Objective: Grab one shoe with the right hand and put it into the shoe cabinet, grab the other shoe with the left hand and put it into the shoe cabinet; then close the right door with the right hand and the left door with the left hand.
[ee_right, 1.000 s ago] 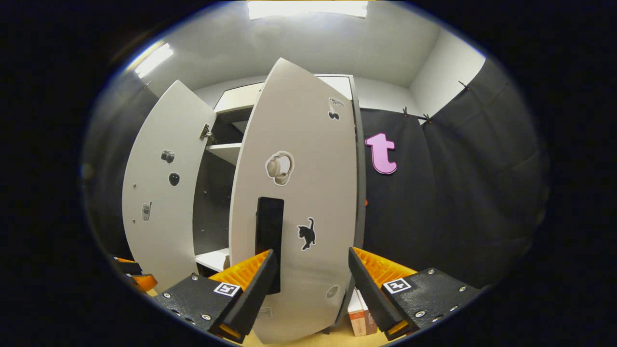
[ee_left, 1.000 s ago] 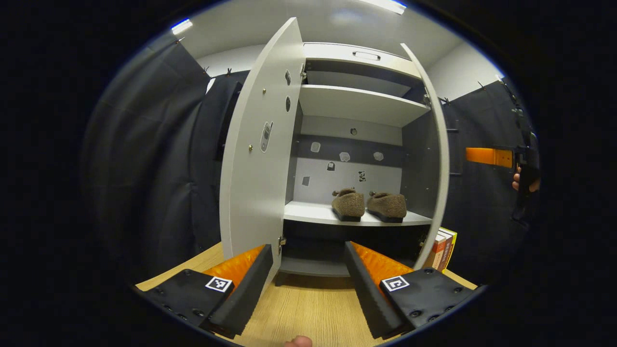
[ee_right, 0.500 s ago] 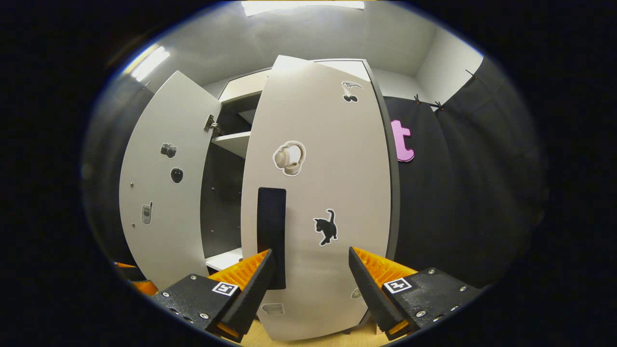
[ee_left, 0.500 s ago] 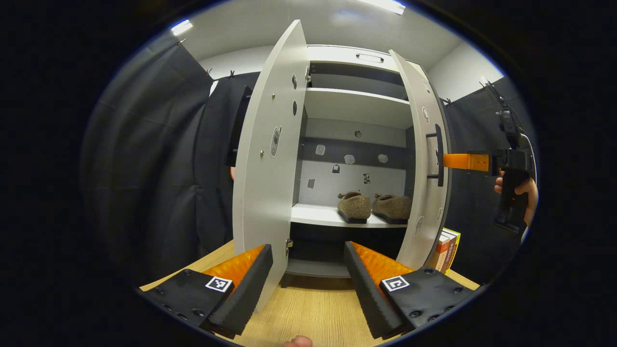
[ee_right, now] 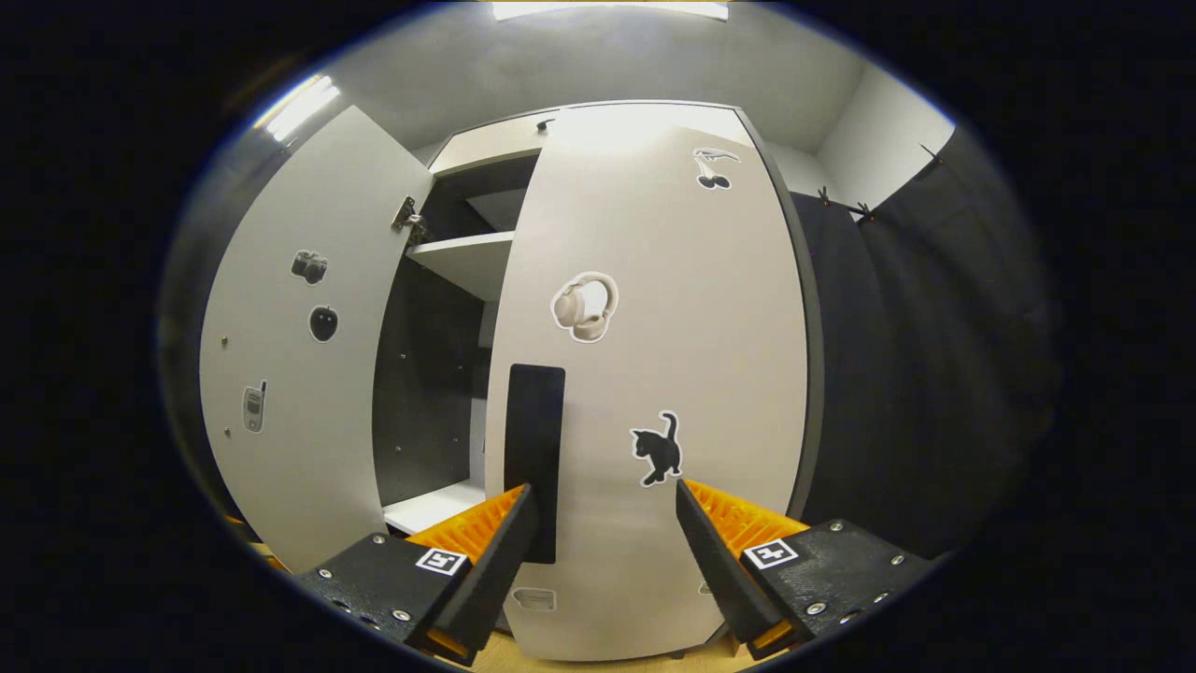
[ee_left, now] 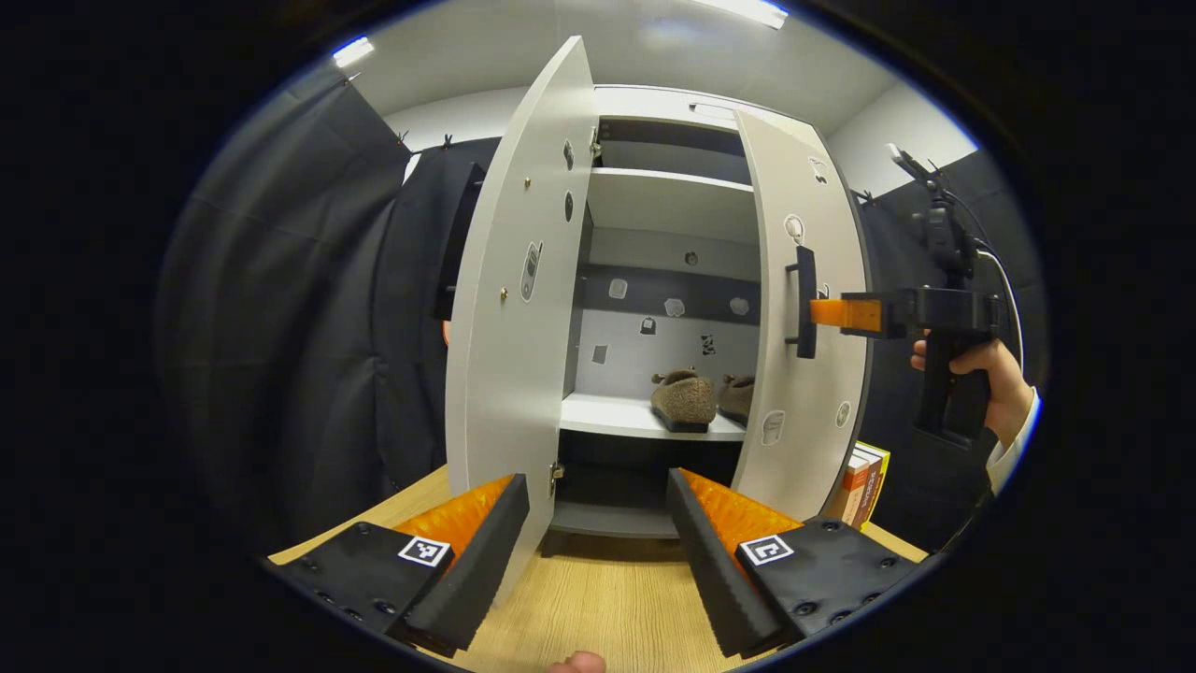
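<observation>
Pale grey laminate panels form the shoe cabinet [ee_left: 668, 201], which stands on a wood-grain table [ee_left: 598, 598]. We see the right gripper [ee_right: 603, 509] with its fingers spread wide, holding nothing. Its tips sit at the outer face of the right door [ee_right: 673, 308], one finger just beside the dark vertical handle [ee_right: 534, 458]; we cannot tell from this view whether the tips touch the panel. In the left gripper view the same tool [ee_left: 827, 313] reaches the handle side of that door, gripped by a hand [ee_left: 981, 374] with a light cuff.

The left gripper [ee_left: 598, 509] is likewise wide apart and empty, held over the table in front of the cabinet, apart from the left door [ee_left: 514, 280].

Both brown shoes [ee_left: 684, 397] rest on the lower shelf [ee_left: 607, 416]. The right door edge covers most of the right-hand shoe. The books [ee_left: 864, 486] beside the cabinet are partly cut off by that door.

The right door stands part-way swung in; a gap remains between its free edge and the left door, which stands wide open. The table in front of the cabinet offers open room between the left fingers.
</observation>
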`<action>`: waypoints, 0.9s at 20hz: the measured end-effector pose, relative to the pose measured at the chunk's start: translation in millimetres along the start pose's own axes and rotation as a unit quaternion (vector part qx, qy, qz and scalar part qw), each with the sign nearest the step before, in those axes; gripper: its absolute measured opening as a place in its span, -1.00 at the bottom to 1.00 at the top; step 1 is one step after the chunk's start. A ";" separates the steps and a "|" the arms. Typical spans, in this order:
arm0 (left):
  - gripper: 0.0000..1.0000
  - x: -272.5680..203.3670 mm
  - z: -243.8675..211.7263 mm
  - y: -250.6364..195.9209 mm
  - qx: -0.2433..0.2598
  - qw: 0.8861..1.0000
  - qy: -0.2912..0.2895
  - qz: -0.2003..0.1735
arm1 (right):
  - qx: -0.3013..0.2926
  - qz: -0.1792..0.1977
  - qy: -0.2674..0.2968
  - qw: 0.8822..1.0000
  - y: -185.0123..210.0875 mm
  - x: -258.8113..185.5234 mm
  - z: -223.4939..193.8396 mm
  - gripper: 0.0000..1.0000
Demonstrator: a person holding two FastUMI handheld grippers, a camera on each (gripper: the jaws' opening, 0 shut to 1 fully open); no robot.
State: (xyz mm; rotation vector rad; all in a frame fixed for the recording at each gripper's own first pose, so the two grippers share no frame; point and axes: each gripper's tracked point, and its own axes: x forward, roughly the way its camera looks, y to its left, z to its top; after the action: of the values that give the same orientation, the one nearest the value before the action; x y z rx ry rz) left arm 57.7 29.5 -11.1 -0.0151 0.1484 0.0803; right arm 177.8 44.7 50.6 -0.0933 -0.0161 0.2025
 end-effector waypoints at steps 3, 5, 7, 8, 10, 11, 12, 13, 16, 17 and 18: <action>0.94 -1.3 0.2 -1.2 -0.001 1.000 0.001 -0.003 | -0.003 -0.005 0.000 1.000 1.2 6.1 -1.4 0.82; 0.94 -1.0 -0.8 -2.8 0.000 1.000 0.003 -0.005 | 0.004 -0.006 0.001 1.000 2.4 10.5 -3.8 0.82; 0.94 -2.9 0.0 -3.3 0.001 1.000 0.004 -0.006 | 0.013 -0.007 0.004 1.000 0.2 16.1 -7.7 0.82; 0.94 -3.1 0.3 -3.7 0.000 1.000 0.003 -0.007 | 0.016 -0.009 0.007 1.000 0.9 16.5 -8.2 0.82; 0.94 -4.1 0.9 -4.3 0.000 1.000 0.003 -0.006 | 0.020 -0.010 0.011 1.000 0.0 16.1 -8.0 0.82; 0.94 -4.1 0.8 -3.2 -0.001 1.000 0.004 -0.006 | 0.022 -0.012 0.012 1.000 -0.8 15.3 -8.4 0.82; 0.94 -4.4 2.1 -2.5 -0.002 1.000 0.004 -0.006 | 0.026 -0.017 0.016 0.999 -2.6 13.4 -8.1 0.82; 0.94 -4.7 3.9 -1.1 -0.002 1.000 0.002 -0.004 | 0.030 -0.020 0.020 0.999 -5.2 9.8 -7.8 0.85; 0.94 -4.4 6.0 5.6 -0.004 1.000 -0.001 0.005 | 0.047 -0.022 0.011 0.999 -12.4 -8.7 3.8 0.87; 0.99 -4.7 6.4 8.8 -0.005 1.000 -0.001 0.009 | 0.047 -0.024 0.008 0.999 -16.6 -18.7 5.9 0.87; 0.94 -5.3 7.4 13.8 -0.006 1.000 -0.002 0.016 | 0.043 -0.027 0.006 0.999 -20.7 -28.6 7.0 0.87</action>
State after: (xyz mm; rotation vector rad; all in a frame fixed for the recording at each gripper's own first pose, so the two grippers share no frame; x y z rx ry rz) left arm 52.4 43.0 -3.2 -0.0253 0.1446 0.1130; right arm 153.7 19.4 59.3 -0.0074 0.0028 0.1487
